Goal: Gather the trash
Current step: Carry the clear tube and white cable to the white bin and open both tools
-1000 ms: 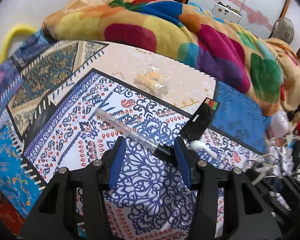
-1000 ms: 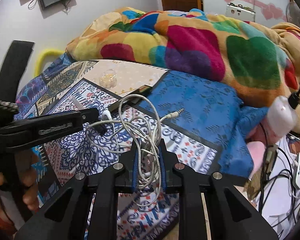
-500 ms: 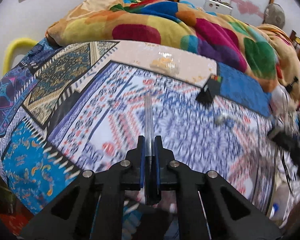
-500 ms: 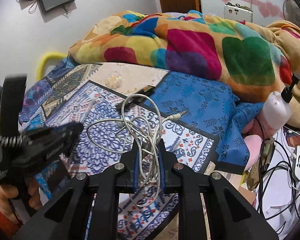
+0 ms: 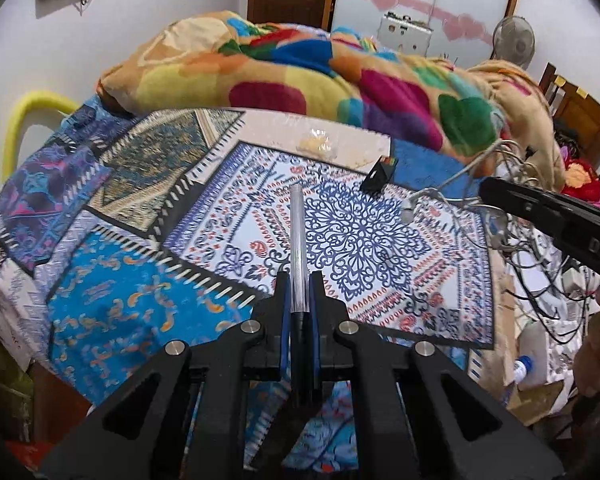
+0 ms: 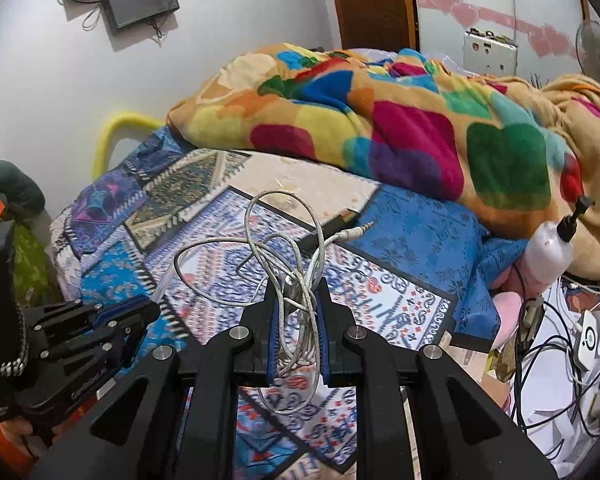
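Note:
My left gripper (image 5: 300, 280) is shut on a clear pen (image 5: 298, 236) with a dark end, held above the patterned bed sheet (image 5: 364, 236) and pointing away from me. My right gripper (image 6: 299, 290) is shut on a tangle of white cable (image 6: 284, 248) whose jack plug (image 6: 356, 231) sticks out to the right. A small crumpled plastic wrapper (image 5: 316, 142) and a black packet (image 5: 380, 174) lie on the sheet farther back. The left gripper also shows at the lower left of the right wrist view, and the right gripper at the right edge of the left wrist view.
A multicoloured blanket (image 5: 340, 80) is heaped along the far side of the bed. A white pump bottle (image 6: 548, 248) and loose cables (image 6: 560, 344) crowd the right side. A yellow tube (image 5: 24, 120) curves at the left by the wall.
The left gripper closed on the pen and lifted it off the sheet, pulling back from the bed. The right gripper rose with the cable bundle still held.

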Demonstrator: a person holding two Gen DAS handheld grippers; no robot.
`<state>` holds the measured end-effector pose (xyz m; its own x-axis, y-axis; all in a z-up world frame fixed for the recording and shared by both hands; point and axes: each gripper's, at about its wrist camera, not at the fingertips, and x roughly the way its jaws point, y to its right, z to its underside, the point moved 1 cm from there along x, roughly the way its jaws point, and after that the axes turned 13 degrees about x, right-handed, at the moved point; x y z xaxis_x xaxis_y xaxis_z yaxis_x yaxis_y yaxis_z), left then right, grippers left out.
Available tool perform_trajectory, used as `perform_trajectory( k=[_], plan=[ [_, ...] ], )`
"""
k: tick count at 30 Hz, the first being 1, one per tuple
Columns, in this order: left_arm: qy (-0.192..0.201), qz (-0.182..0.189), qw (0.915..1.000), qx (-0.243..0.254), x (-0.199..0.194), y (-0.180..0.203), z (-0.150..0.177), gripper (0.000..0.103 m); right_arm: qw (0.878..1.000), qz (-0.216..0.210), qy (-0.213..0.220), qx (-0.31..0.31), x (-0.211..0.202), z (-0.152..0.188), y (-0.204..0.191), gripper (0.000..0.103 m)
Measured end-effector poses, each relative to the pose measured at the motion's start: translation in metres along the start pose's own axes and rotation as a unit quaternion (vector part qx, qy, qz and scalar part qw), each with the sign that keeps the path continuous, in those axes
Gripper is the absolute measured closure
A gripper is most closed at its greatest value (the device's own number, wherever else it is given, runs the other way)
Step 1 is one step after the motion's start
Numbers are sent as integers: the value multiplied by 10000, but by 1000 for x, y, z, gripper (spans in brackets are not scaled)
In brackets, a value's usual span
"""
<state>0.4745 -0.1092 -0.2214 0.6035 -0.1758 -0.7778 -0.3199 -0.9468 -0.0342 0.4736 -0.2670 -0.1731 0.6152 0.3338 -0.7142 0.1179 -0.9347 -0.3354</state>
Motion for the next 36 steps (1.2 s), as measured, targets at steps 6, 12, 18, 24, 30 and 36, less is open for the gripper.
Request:
perform_trajectory(
  k=[6,12,18,24,30,36],
  plan=[
    [238,-40,9996,-147,-46,-17,7,95,9998,-111,126,-142,-22,-1,-31,89],
    [423,-167,9986,-286,-88,-39,24,95,9987,-278,200,-367,-40,6,-72,89],
    [586,-508,9959,-476,-128,-67,52,95,9969,-483,153,-598,-46,21,-116,89],
    [679,-864,9911,-755,-164,-103,90,95,9936,-720,-19,-873,-43,45,-163,89],
    [546,-1242,9873,-825,-183,-133,133,95,9874,-941,-291,-1235,-31,75,-212,89],
    [416,-1415,9829,-1105,-195,-164,178,95,9790,-1101,-620,-1598,-16,106,-257,89]
  ],
)
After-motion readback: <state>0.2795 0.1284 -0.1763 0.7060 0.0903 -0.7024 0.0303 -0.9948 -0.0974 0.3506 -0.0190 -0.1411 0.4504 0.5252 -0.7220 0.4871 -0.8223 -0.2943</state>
